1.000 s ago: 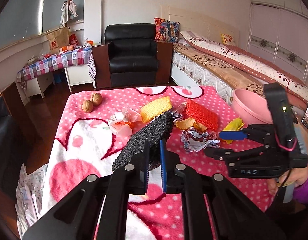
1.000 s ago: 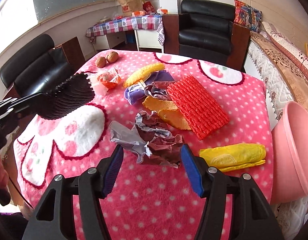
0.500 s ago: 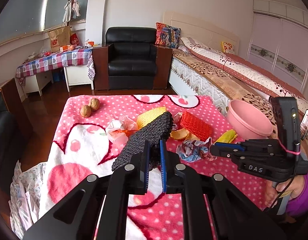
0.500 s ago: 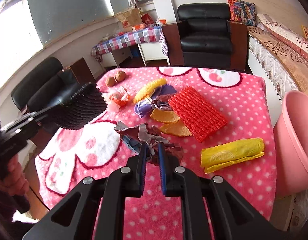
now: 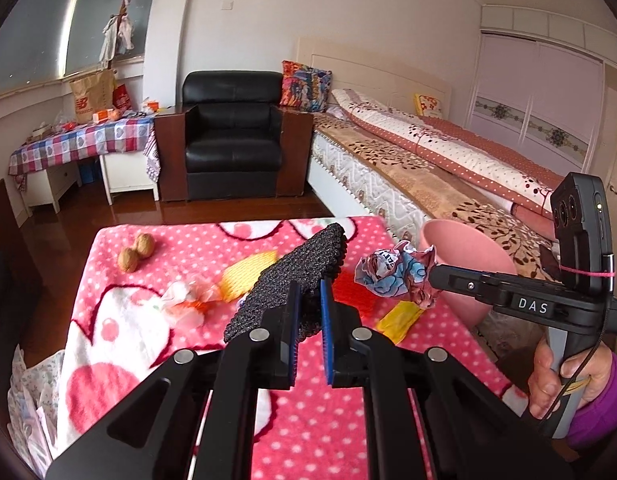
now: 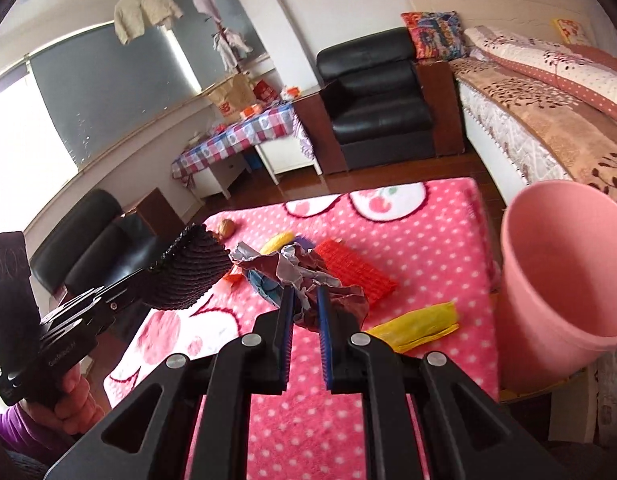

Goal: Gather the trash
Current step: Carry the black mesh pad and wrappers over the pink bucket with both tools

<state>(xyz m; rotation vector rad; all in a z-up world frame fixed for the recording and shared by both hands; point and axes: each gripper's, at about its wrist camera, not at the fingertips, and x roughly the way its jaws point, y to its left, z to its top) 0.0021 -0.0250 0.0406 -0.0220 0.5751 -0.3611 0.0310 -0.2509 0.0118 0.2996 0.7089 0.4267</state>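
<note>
Hand-held gripper on the left [image 5: 307, 312], seen from its own camera, has its blue-padded fingers pressed close together on one end of a black foam net sleeve [image 5: 292, 280], which sticks up and forward above the tabletop [image 5: 328, 432]. The right hand-held gripper [image 6: 304, 312] is likewise clamped nearly closed, pinching a crumpled paper wrapper [image 6: 292, 276] of blue, white and maroon; in the left view that wrapper hangs in the air just in front of a pink bin [image 5: 468, 264]. The bin stands at the right edge of the tabletop, its mouth tilted toward the cameras in the right view. A pink polka-dot blanket with white and red shapes covers the tabletop. Lying on it are a red foam net [image 6: 352, 270], a yellow plastic bag [image 6: 416, 326] near the bin, a yellow foam net [image 5: 244, 274], a clear wrapper with orange inside [image 5: 190, 302], and two walnuts [image 5: 136, 252] near the far left corner. Beyond the tabletop stand a black armchair [image 5: 232, 144], a bed [image 5: 428, 168] along the right wall, and a side table with a checked cloth [image 5: 80, 144]
</note>
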